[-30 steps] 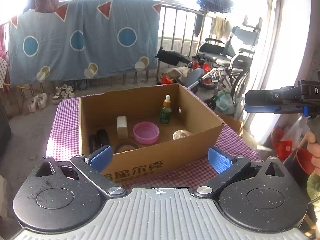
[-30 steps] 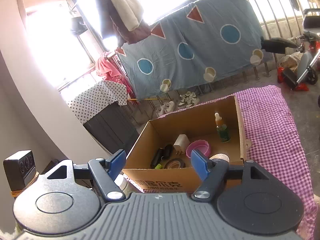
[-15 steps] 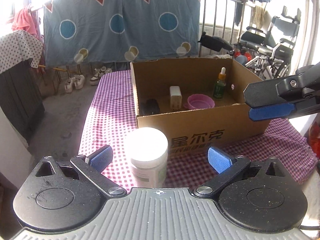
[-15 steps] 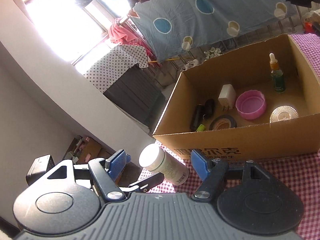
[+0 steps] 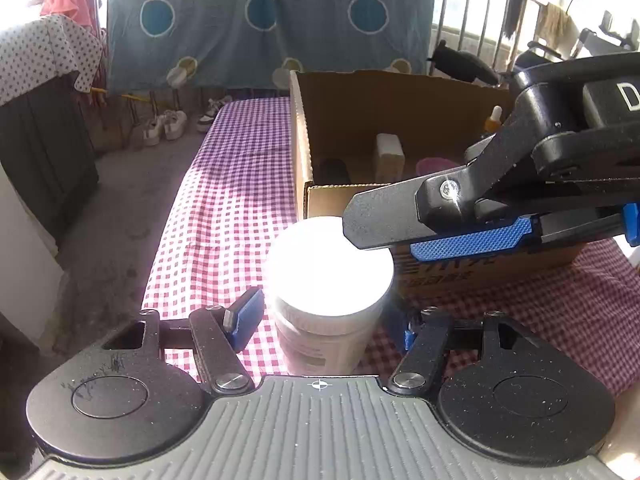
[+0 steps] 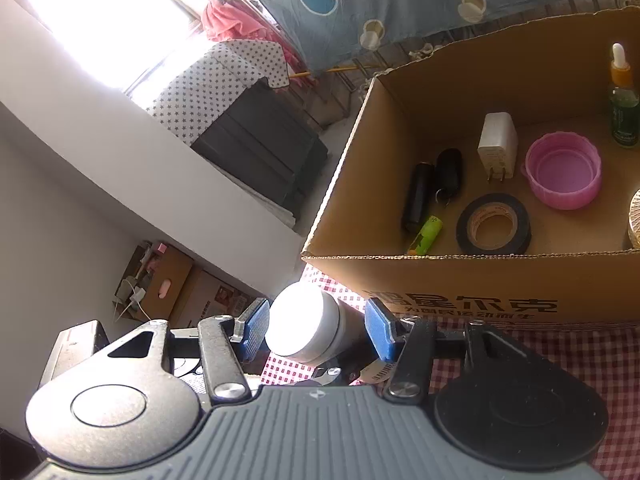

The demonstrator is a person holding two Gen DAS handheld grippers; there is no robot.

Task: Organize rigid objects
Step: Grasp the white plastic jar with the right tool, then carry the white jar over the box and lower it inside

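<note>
White-lidded plastic jar [image 5: 330, 280] stands upright on the purple-and-white checked tablecloth [image 5: 224, 216], just beside the front left corner of the cardboard box [image 5: 400, 92]. Left gripper [image 5: 320, 316] brackets the jar body low down: blue pads [image 5: 246, 318] either side, left pad with a sliver of cloth showing between it and the jar, right pad mostly hidden behind the jar; fingers spread around it, contact not confirmed. Right gripper [image 6: 318, 330] comes in from the box side at lid height; in the right wrist view its blue pads [image 6: 256, 328] flank the lid, close on both sides, a narrow gap visible at the left; cannot tell whether they grip. In the left wrist view one right finger [image 5: 400, 216] lies across the top edge of the lid. Lid glares in sunlight; label detail unreadable. Box interior, right wrist view: white plug adapter [image 6: 497, 146] standing, pink cap [image 6: 563, 169] open side up, roll of black tape [image 6: 494, 225] lying flat, two dark cylindrical items [image 6: 432, 184] side by side, small green tube [image 6: 427, 235] at the front wall, green dropper bottle [image 6: 623, 108] upright near the back right. Blue sheet with circles [image 5: 260, 20] hangs behind the table.
</note>
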